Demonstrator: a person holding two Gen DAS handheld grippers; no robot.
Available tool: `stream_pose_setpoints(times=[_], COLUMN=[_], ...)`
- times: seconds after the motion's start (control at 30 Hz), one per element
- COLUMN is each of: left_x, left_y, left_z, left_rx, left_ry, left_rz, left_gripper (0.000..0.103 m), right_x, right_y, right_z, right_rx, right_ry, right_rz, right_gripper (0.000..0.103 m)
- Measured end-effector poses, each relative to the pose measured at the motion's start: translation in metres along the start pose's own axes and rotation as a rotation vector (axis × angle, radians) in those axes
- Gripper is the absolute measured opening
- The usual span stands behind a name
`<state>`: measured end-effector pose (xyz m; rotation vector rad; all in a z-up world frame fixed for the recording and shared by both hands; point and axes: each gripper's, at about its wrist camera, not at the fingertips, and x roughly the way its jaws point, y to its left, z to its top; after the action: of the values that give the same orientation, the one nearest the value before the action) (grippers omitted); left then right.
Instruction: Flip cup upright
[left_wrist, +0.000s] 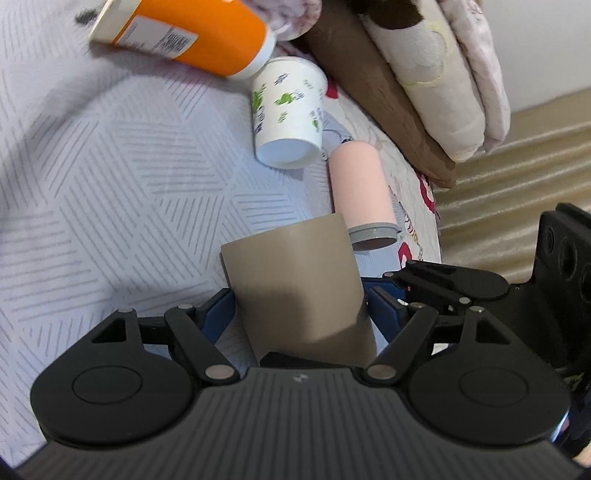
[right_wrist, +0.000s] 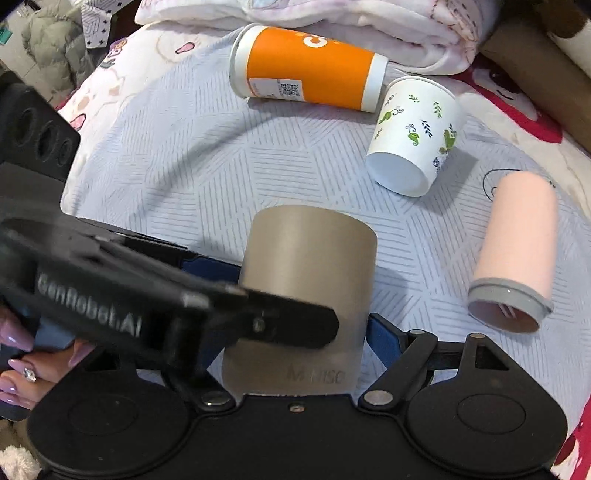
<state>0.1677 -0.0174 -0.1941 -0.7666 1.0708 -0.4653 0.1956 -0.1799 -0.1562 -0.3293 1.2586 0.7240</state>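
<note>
Here the taupe cup (left_wrist: 295, 280) stood on the bed (left_wrist: 110, 184) between both tools, its long axis pointing away from each camera. The left tool (left_wrist: 301, 306) gripped it; the right tool (right_wrist: 295, 332) bracketed it, contact unclear.

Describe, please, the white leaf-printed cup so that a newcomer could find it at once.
Start at the grey striped bedspread and the big orange cup lying near the folded blankets. The white paper cup lies on its side by that cup's narrow end. Only it carries green leaf prints; its neighbours are plain orange, pink and taupe.
</note>
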Motion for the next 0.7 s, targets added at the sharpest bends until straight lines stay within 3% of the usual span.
stream_pose_setpoints(times=[0.2, 0.43, 0.57, 0.7], left_x=[-0.016, -0.024, -0.026, -0.024], left_y=[-0.032, -0.064, -0.065, -0.064], left_z=[-0.012, -0.036, -0.042, -0.043], left_rx=[0.267, 0.594, 0.657, 0.706], left_ry=[-0.083, -0.208, -0.251, -0.281], left_rz=[0.085, 0.229, 0.210, 0.195], left_gripper=[0.076, 0.073, 0.071, 0.071], right_x=[-0.012, -0.009, 0.013, 0.020], right_y=[0.022, 0.034, 0.045, 0.035], right_z=[-0.029, -0.075, -0.089, -0.094], right_rx=[-0.101, -0.069, -0.107, -0.082], right_ry=[-0.187, -0.552, -0.722, -0.809], right_rz=[-0.095, -0.170, -0.300, -0.295], right_gripper=[0.084, 0.084, 0.084, 0.083])
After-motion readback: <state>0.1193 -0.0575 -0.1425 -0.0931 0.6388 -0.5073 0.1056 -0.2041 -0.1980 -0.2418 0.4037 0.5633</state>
